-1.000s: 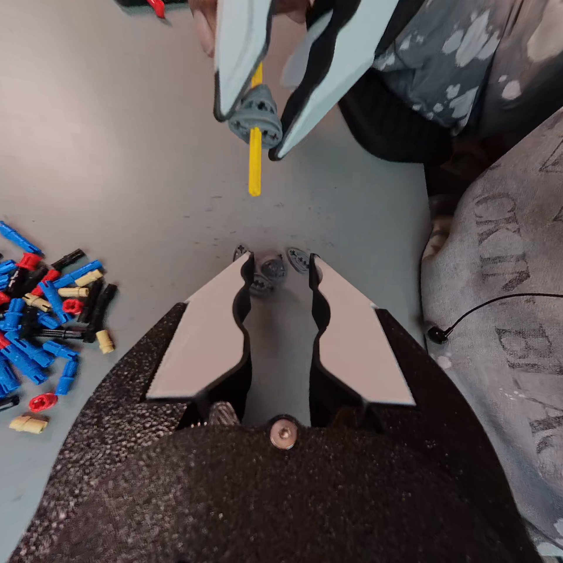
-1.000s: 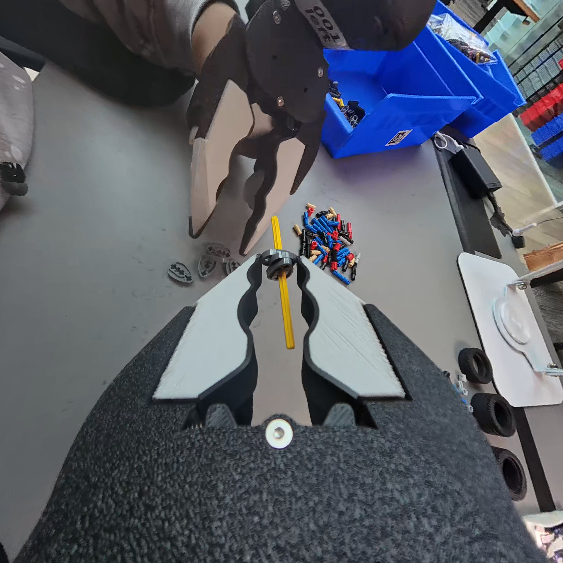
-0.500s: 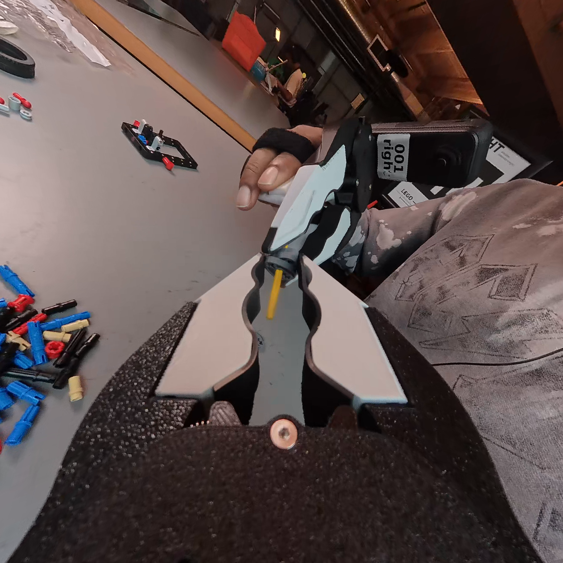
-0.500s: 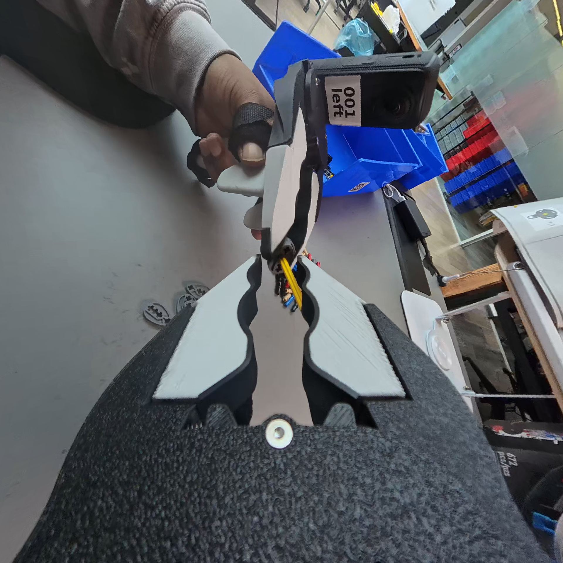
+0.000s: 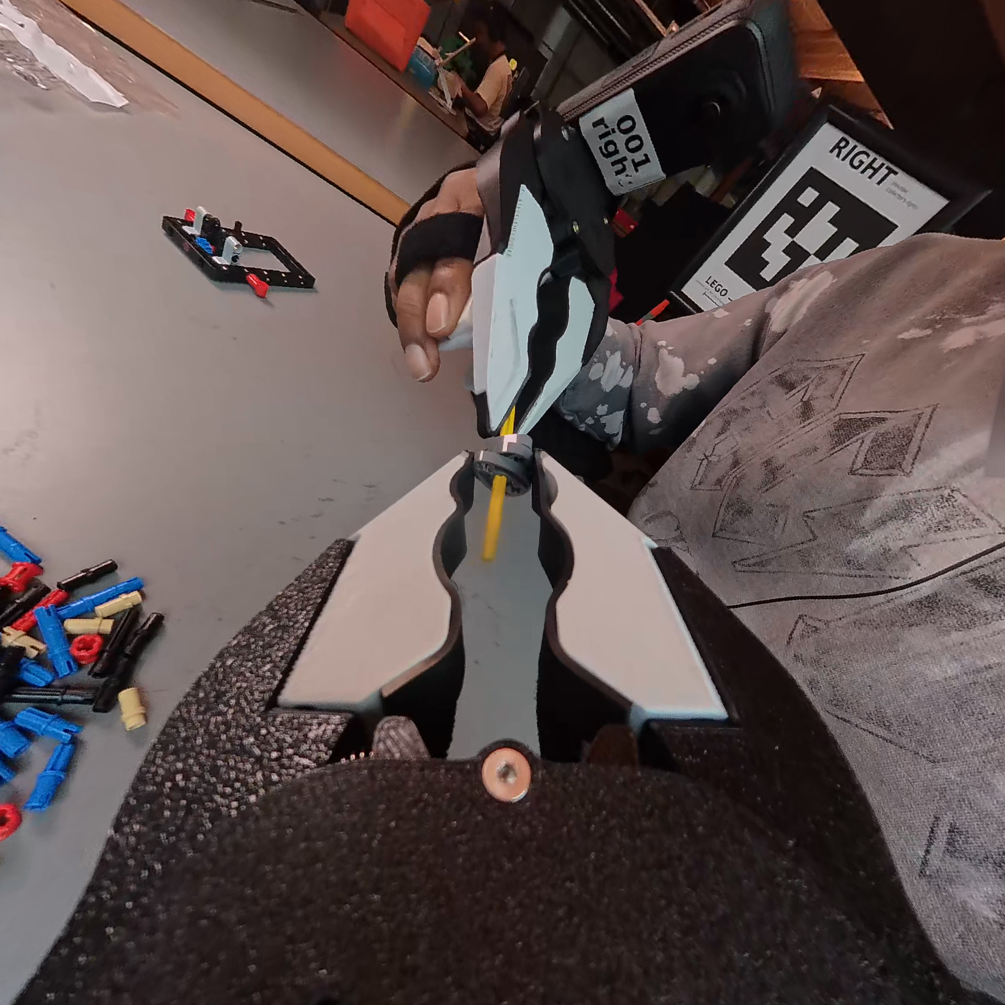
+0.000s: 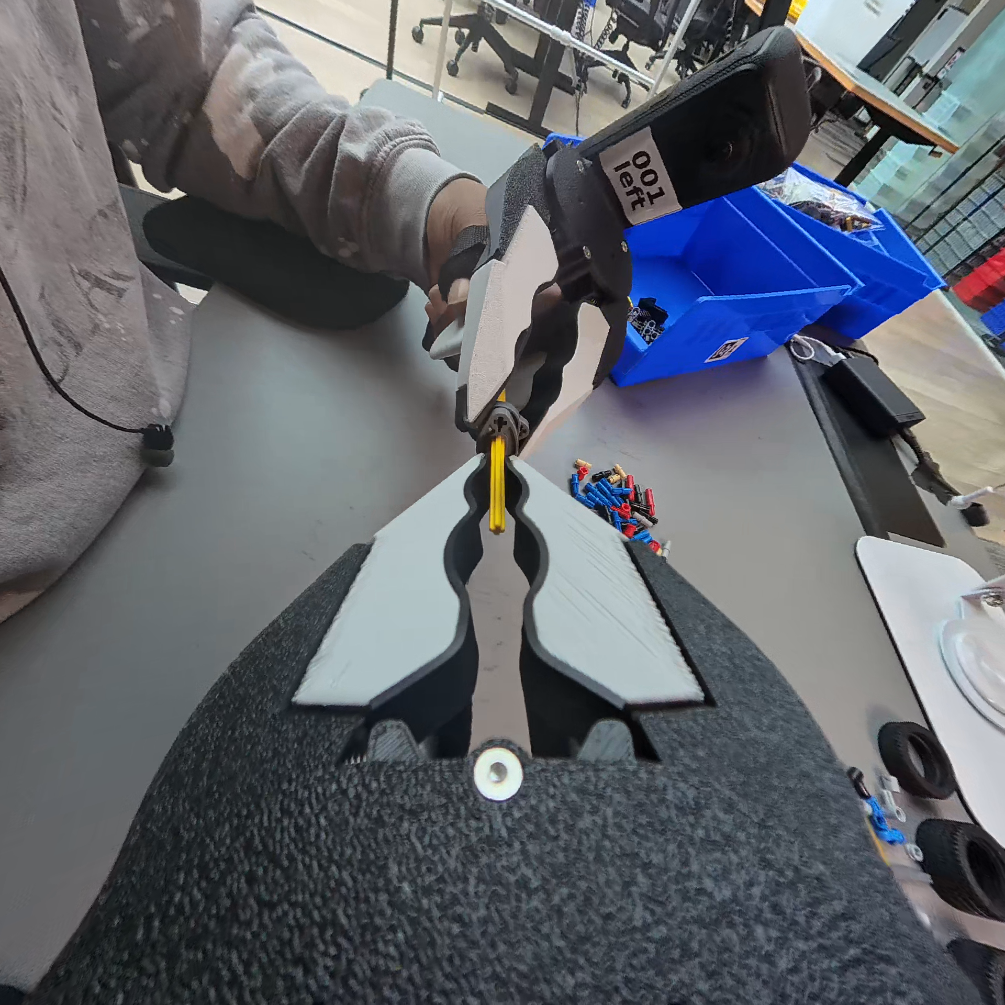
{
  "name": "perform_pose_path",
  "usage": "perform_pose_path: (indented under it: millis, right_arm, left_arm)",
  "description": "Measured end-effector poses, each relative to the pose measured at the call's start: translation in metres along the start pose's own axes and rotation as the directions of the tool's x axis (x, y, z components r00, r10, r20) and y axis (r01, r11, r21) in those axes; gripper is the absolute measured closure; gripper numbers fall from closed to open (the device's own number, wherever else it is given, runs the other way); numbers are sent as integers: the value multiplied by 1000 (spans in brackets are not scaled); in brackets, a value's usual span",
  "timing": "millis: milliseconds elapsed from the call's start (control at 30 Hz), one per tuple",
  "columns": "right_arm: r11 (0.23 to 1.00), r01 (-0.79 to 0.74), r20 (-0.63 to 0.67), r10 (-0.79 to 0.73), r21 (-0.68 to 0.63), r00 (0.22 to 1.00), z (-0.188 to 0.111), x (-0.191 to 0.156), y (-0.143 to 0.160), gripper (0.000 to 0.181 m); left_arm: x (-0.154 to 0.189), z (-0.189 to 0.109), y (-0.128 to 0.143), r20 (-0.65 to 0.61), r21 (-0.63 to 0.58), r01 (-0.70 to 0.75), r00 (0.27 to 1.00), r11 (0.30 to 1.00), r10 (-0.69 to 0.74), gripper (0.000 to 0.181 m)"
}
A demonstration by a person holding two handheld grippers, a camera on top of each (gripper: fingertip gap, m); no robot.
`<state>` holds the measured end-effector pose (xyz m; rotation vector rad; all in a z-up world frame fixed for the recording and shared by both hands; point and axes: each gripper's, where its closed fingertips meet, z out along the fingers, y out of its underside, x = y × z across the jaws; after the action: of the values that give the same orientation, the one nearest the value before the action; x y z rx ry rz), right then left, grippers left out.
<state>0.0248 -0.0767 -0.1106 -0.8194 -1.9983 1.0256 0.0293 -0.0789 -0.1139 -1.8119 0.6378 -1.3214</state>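
Observation:
A yellow axle carries a grey cam piece near one end. My right gripper is shut on the axle, held in the air above the grey table. My left gripper faces it tip to tip and is shut on the grey cam piece, with the axle poking back between its fingers. The right gripper shows above it in the left wrist view, and the left gripper shows above in the right wrist view. A second grey ring sits just under the right fingertips.
A pile of small blue, red, black and tan pins lies on the table; it also shows in the right wrist view. A black frame assembly lies farther off. Blue bins, a power adapter, black tyres and a white board are to the right. Less than 4 cm separates the two grippers' tips.
Both grippers rose off the table and tilted up. My left gripper left the loose cams on the table and closed on the cam on the axle. The right grip shifted from the cams onto the axle.

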Motion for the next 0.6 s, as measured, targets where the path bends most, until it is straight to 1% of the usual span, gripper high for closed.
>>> perform_pose_path:
  millis: [100,167,267,300,333,367,433,500,567,600]
  right_arm:
    - [1000,-30,15,30,9,999,-2,1,-1,178]
    - [999,-50,11,50,8,999,-9,5,1,178]
    - [993,-111,-51,113,39,992,-46,28,6,178]
    - [993,-114,-67,116,29,991,-51,32,10,178]
    - [993,-113,-74,114,18,991,-52,33,14,178]
    - [992,-122,-69,122,16,990,-51,33,17,178]
    - [990,-142,-52,143,9,988,-47,31,22,178]
    - [987,-155,-22,154,-43,988,-39,25,35,178]
    - [985,-155,16,157,-80,988,-29,16,43,178]
    - [985,-147,29,150,-92,988,-24,12,45,177]
  left_arm:
    - [1,-1,-1,12,-9,-21,1000,1000,21,160]
    - [-3,-7,-1,44,-15,-34,998,999,34,162]
    - [-28,-44,0,177,5,-42,983,999,40,164]
    - [-32,-51,1,192,8,-36,981,999,34,164]
    - [-31,-50,2,185,2,-34,982,999,33,165]
    - [-33,-44,8,197,-35,-45,979,998,51,165]
    - [-40,-27,34,241,-202,-83,962,976,131,163]
    - [-44,-9,59,248,-333,-104,949,937,194,163]
    - [-43,4,71,239,-389,-115,946,914,221,162]
    - [-42,8,71,233,-387,-118,947,914,221,160]
